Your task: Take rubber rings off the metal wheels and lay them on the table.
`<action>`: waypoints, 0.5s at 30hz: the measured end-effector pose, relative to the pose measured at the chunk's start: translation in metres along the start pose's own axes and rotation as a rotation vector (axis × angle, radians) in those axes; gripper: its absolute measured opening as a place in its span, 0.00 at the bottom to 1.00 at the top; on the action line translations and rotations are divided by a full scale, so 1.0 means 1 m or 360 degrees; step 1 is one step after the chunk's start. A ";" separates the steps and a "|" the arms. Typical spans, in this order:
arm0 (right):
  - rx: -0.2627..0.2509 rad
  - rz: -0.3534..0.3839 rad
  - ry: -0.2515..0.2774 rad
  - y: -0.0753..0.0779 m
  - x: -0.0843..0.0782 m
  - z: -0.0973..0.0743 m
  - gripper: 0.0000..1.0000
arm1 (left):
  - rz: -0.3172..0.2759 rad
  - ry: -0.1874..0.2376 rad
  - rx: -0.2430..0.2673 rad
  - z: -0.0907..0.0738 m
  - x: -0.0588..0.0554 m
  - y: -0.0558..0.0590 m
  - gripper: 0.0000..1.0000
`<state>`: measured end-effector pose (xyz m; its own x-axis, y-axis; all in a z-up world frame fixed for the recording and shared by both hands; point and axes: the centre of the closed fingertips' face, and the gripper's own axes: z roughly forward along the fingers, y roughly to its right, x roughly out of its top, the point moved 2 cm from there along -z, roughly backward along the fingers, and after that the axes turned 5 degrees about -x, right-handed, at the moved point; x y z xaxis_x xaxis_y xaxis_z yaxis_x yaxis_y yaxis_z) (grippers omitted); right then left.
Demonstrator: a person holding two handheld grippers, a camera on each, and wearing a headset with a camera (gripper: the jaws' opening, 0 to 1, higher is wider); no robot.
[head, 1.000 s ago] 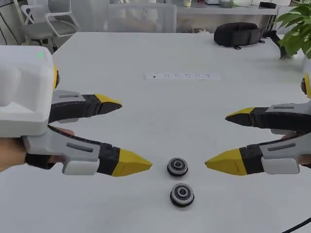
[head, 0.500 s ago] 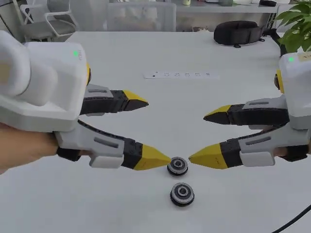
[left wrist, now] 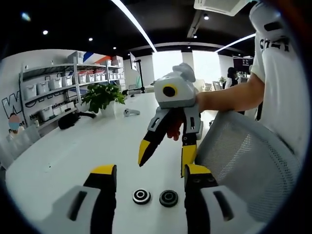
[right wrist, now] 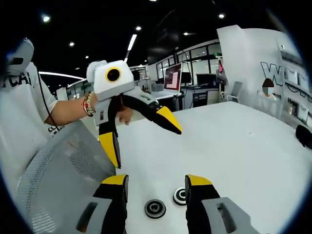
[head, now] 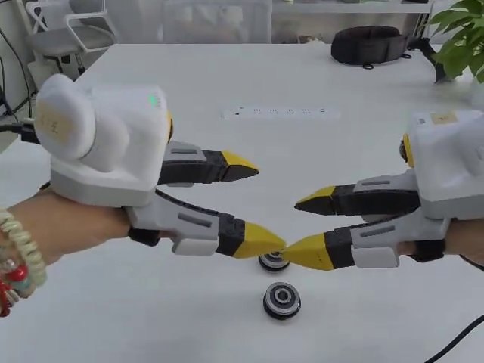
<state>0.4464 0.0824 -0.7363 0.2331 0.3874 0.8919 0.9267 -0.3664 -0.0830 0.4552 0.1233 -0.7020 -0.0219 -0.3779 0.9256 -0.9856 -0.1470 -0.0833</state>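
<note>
Two small metal wheels with black rubber rings lie flat on the white table (head: 355,91). The far wheel (head: 274,262) is partly hidden behind the lower yellow fingertips; the near wheel (head: 282,300) lies in full sight. My left gripper (head: 262,209) comes in from the left and is open. From the right comes my right gripper (head: 293,227), also open. Their lower tips almost touch just above the far wheel. In the left gripper view both wheels (left wrist: 141,196) (left wrist: 168,198) lie between my jaws, with the right gripper (left wrist: 165,157) opposite. The right gripper view shows the wheels (right wrist: 155,208) (right wrist: 180,196) and the left gripper (right wrist: 142,138).
A white power strip (head: 276,113) lies mid-table. A black bag (head: 370,44) and a green plant (head: 457,34) stand at the far right, office chairs (head: 68,30) beyond the far edge. A dark cable (head: 454,344) crosses the near right corner. A mesh chair back (left wrist: 243,156) is close behind.
Both grippers have moved inward toward each other, and their lower tips now nearly meet over the far wheel. Both stayed open. The wheels have not moved.
</note>
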 end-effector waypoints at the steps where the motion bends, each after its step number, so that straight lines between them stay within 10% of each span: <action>1: 0.0007 0.0009 0.0003 0.000 -0.003 0.000 0.44 | -0.0005 0.0010 -0.0005 0.002 -0.001 0.000 0.51; 15: 0.0019 0.0119 -0.0157 0.005 -0.055 0.011 0.34 | -0.0073 -0.0044 -0.0060 0.028 -0.045 0.015 0.43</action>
<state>0.4411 0.0685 -0.7903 0.3287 0.4408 0.8352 0.9091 -0.3874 -0.1533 0.4461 0.1126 -0.7552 0.0279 -0.3970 0.9174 -0.9911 -0.1305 -0.0263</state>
